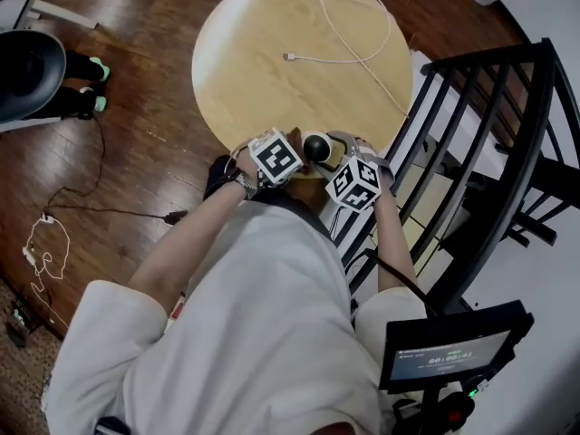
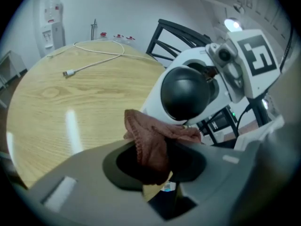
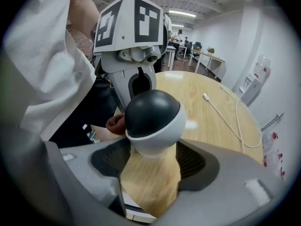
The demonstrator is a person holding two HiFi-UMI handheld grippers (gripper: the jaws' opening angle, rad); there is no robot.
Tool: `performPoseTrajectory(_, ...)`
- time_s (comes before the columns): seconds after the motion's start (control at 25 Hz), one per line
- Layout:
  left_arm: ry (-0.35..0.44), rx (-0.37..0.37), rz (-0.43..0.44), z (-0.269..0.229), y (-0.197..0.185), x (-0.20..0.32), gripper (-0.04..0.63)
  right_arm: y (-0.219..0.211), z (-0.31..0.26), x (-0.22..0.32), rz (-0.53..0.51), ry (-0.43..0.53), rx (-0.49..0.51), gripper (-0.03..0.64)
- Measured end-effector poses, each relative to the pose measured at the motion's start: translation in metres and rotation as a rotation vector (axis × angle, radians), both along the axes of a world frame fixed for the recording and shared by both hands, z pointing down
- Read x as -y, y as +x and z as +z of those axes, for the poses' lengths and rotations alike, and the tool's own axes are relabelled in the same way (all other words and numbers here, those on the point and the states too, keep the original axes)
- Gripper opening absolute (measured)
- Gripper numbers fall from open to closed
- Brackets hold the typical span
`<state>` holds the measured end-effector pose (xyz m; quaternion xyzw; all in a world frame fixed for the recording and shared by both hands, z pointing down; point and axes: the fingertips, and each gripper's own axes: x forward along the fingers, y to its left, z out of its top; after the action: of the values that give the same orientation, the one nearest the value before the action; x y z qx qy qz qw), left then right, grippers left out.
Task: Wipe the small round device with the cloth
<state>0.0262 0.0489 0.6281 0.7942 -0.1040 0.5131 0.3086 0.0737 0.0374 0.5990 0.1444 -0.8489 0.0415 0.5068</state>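
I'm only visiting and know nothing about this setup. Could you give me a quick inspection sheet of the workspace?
Surface: round wooden table, bare wood.
Job's things: small round device at the table's near edge; reddish cloth close by it.
Clutter: nothing seen.
Grippers: left hand-held gripper shut on the cloth; right hand-held gripper closed round the device.
Cables: white cable on the table; black cable on the floor.
Surroundings: wood floor, black chair, screen.
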Motion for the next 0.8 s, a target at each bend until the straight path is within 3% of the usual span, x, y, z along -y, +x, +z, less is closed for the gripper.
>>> performPoseTrajectory(0.16,0.022,-0.012,-0.019,-0.003,-0.005,0.001,0.144,0.003,0.004,-0.002,0.115,-0.022,0.046,0.293)
performPoseTrajectory(0.4,0.060,-0.149,-0.089,-0.042,-0.023,0.010,0.146,0.001,0.011,-0.008,0.297,-0.031,0.070,0.275)
performPoseTrajectory(0.56,0.104,-0.192,-0.037,-0.063,-0.028,0.016,0.146,0.004,0.015,-0.007,0.433,-0.059,0.086,0.262)
performPoseTrajectory(0.8,0.144,-0.269,0.028,-0.093,-0.033,0.034,0.146,0.006,0.018,-0.009,0.720,-0.087,0.102,0.218)
